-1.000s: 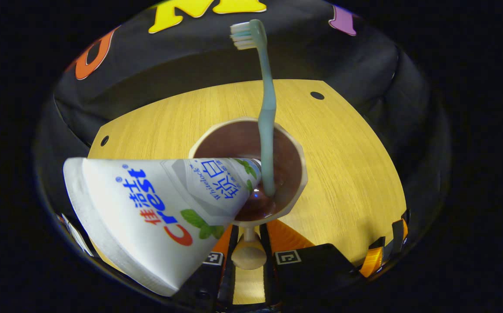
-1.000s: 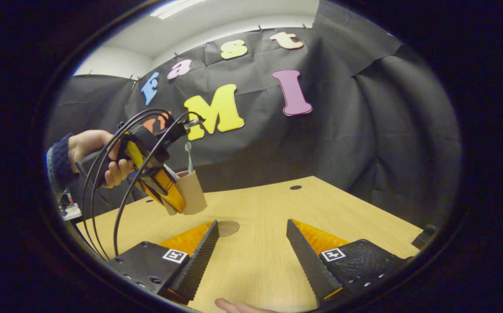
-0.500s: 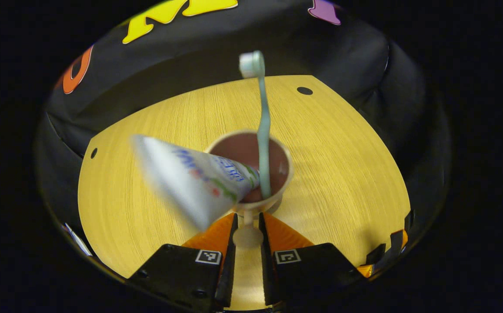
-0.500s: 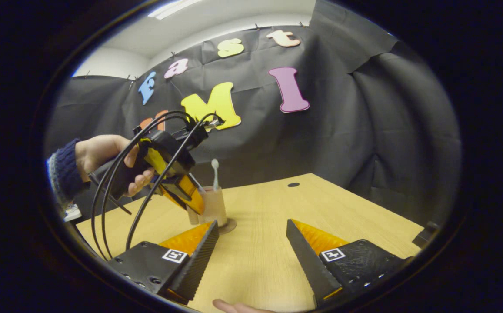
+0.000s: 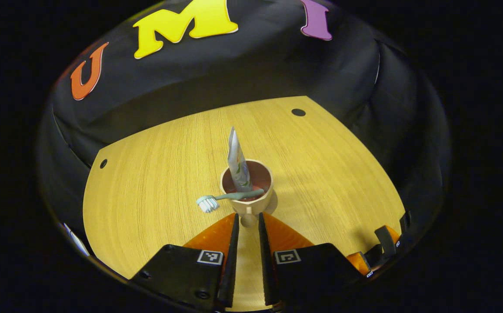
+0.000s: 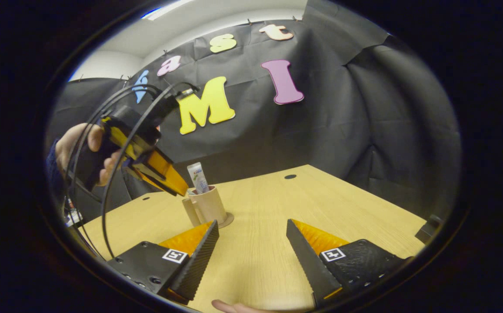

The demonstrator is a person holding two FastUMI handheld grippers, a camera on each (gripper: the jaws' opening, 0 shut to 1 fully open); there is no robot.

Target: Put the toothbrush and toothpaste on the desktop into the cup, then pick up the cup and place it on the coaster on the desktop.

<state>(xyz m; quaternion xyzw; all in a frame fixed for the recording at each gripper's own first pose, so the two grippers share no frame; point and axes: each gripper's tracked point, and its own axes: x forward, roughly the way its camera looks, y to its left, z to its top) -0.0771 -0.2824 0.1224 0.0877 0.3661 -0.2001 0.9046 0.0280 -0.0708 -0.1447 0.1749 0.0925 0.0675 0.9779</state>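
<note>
Where it stands: beige ceramic cup point(image 5: 247, 191) on round coaster point(image 6: 226, 221), light wooden surface point(image 5: 147, 191).
Contents: white toothpaste tube point(image 5: 237, 163), pale-green toothbrush point(image 5: 227, 198).
Left gripper point(image 5: 247, 226): jaws narrowly parted, holding nothing.
Right gripper point(image 6: 251, 243): jaws wide apart, holding nothing.

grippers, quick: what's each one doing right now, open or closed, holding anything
Left gripper: open a narrow gap, empty, just behind the cup.
Right gripper: open wide, empty.

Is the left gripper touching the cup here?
Apart. In the right gripper view the left gripper hangs up and left of the cup, dark wall showing between its tips and the rim; the cup stands on the coaster.
</note>
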